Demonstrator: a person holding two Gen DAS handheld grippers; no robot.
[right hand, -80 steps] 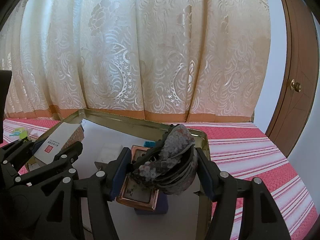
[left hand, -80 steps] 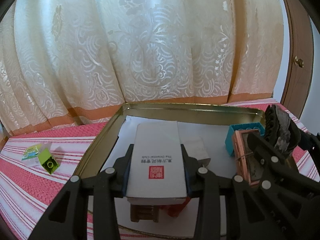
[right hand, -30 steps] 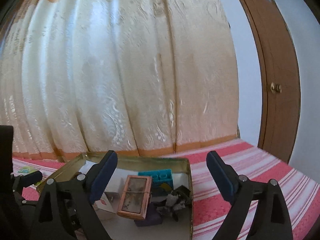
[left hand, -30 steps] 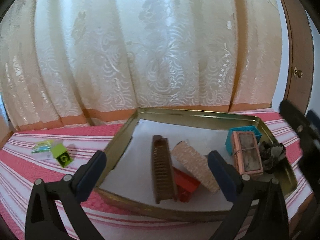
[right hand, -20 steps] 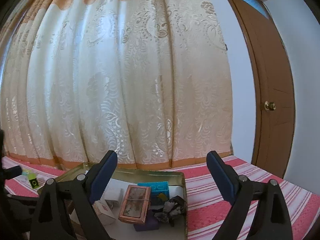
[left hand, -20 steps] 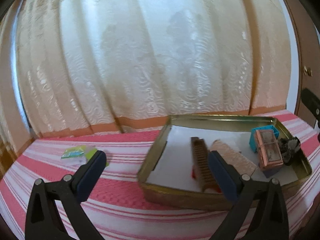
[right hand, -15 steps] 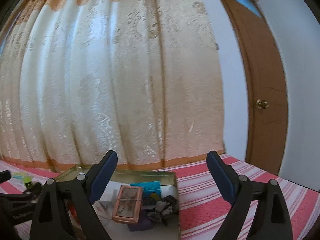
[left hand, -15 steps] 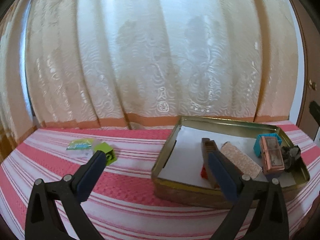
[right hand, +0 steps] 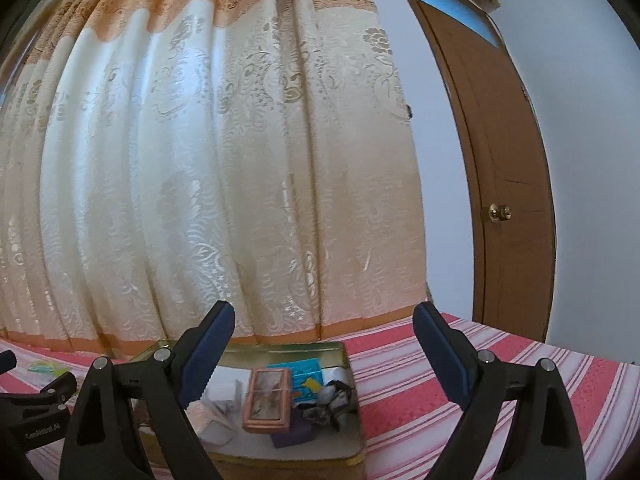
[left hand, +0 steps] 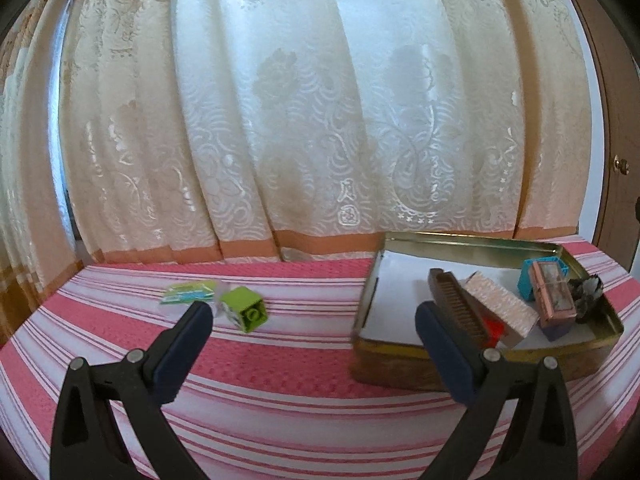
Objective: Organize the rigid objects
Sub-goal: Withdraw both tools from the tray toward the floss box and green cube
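A gold tin tray [left hand: 472,240] sits on the pink striped cloth at the right. In it lie a brown comb [left hand: 460,310], a patterned box [left hand: 502,308], a red piece [left hand: 494,326], a copper-framed box [left hand: 552,294], a teal box [left hand: 528,276] and a dark patterned bundle [left hand: 588,294]. Left of the tray lie a green block [left hand: 248,308] and a clear packet [left hand: 186,292]. My left gripper [left hand: 312,324] is open and empty, back from the tray. My right gripper [right hand: 324,326] is open and empty, pointing level over the tray [right hand: 352,412] with the copper-framed box [right hand: 268,398].
A cream and orange curtain [left hand: 320,120] hangs behind the table. A brown door [right hand: 508,184] with a brass knob stands at the right. The left gripper's black frame [right hand: 32,400] shows at the left edge of the right wrist view.
Both grippers let go of their loads in the tray and stand open. Over the last second both drew back from the tray; the left swung leftward, bringing the green block and packet toward the centre.
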